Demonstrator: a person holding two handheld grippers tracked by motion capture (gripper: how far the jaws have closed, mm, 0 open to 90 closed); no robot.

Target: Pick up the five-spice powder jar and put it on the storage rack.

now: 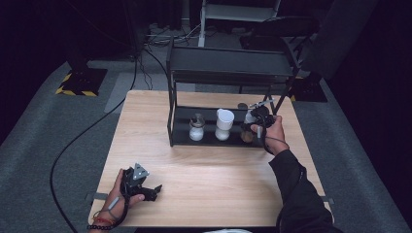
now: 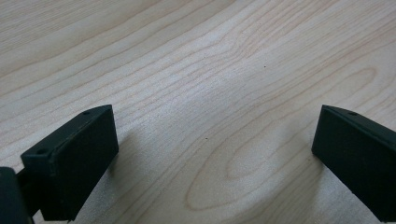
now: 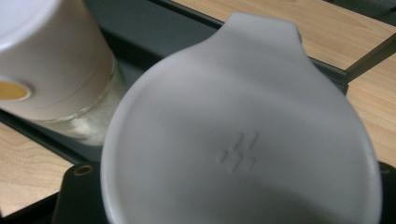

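The right tool [image 1: 253, 122] is at the right end of the black rack [image 1: 221, 68], in the middle right of the high view. It is clenched on a white jar with a spout lid [image 3: 243, 140], and that lid sits big and close in the middle of the right gripper view. Beside it, at the upper left of that view, stands another white-lidded jar [image 3: 51, 60] on the rack's lower shelf.

The held jar looks small and light. Its lid looks like smooth, hard plastic, so it may slip. The body is hidden, so I cannot tell if it is glass. The best place to hold is around the body, below the lid.

The left tool [image 1: 145, 189] rests on the desk [image 2: 201, 70] at the lower left of the high view, released and holding nothing.
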